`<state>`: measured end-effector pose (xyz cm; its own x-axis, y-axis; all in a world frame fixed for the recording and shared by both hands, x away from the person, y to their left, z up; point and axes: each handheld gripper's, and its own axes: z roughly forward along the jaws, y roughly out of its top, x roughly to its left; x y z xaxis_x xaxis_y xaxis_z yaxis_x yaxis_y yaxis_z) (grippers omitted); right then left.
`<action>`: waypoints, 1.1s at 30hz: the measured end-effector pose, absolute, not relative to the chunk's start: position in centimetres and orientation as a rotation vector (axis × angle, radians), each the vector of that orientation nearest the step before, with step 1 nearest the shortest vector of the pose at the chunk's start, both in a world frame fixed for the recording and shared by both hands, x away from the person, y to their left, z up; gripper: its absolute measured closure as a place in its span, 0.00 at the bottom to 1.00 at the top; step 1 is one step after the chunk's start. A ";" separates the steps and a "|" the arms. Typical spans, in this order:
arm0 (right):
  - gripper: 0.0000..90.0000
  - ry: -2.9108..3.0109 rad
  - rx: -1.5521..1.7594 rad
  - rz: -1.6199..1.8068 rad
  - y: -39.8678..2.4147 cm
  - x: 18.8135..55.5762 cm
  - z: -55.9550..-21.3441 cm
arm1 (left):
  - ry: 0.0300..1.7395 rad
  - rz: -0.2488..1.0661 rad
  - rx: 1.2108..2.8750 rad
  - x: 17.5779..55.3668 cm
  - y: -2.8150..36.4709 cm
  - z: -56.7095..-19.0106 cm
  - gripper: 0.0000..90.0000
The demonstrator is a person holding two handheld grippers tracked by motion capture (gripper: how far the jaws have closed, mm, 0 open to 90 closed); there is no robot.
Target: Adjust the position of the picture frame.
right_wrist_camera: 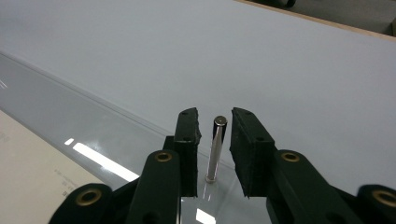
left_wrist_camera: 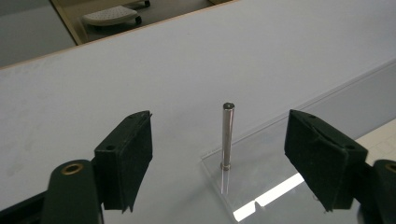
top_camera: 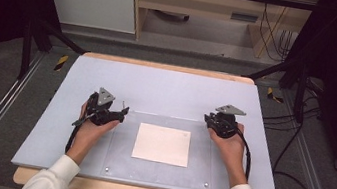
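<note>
- Clear acrylic plate (top_camera: 116, 157) lies flat on the grey desk (top_camera: 167, 87), with a white sheet (top_camera: 162, 144) under its middle.
- Two metal pins stand upright at the plate's far corners: left pin (left_wrist_camera: 227, 135), right pin (right_wrist_camera: 215, 148).
- Left tongs (left_wrist_camera: 218, 158): released, jaws wide, left pin midway between them and touching neither pad.
- Left tongs in the high view (top_camera: 125, 112) sit at the plate's far left corner.
- Right tongs (right_wrist_camera: 215, 149): jaws close around the right pin, a narrow gap visible on each side; pads not pressing.
- Right tongs in the high view (top_camera: 208, 117) sit at the far right corner.
- Both hands rest on the desk beside the plate.
</note>
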<state>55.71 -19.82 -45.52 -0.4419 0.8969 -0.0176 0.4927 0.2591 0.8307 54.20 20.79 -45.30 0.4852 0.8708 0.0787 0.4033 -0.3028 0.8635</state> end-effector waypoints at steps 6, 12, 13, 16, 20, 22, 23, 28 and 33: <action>0.91 2.026 1.254 1.070 -19.6 55.8 -45.5 | 1.048 0.693 1.882 54.2 20.6 -45.6 0.16; 0.95 2.020 1.256 1.070 -19.8 55.7 -45.5 | 1.023 0.666 1.886 54.2 20.4 -45.8 0.14; 0.95 2.018 1.257 1.071 -19.8 55.7 -45.5 | 1.026 0.672 1.885 54.1 20.3 -45.8 0.16; 0.95 2.017 1.258 1.070 -19.7 55.7 -45.5 | 1.029 0.685 1.878 54.1 20.1 -45.9 0.27; 0.95 2.019 1.260 1.069 -19.7 55.7 -45.5 | 1.039 0.714 1.849 54.2 19.9 -46.1 0.43; 0.95 2.019 1.259 1.068 -19.8 55.8 -45.5 | 1.050 0.719 1.837 54.4 19.8 -46.2 0.54; 0.95 2.019 1.261 1.068 -19.8 55.8 -45.5 | 1.054 0.719 1.837 54.5 19.8 -46.2 0.57; 0.95 2.019 1.266 1.070 -19.8 55.8 -45.5 | 1.092 0.715 1.842 55.0 19.7 -46.5 0.72; 0.95 2.020 1.270 1.072 -19.8 55.8 -45.5 | 1.095 0.705 1.847 55.2 19.2 -46.2 0.84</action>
<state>55.80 -19.75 -45.47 -0.4253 0.9049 -0.0164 0.4940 0.2473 0.8336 55.17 19.24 -46.16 0.4572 0.8883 0.0431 0.4070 -0.2521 0.8779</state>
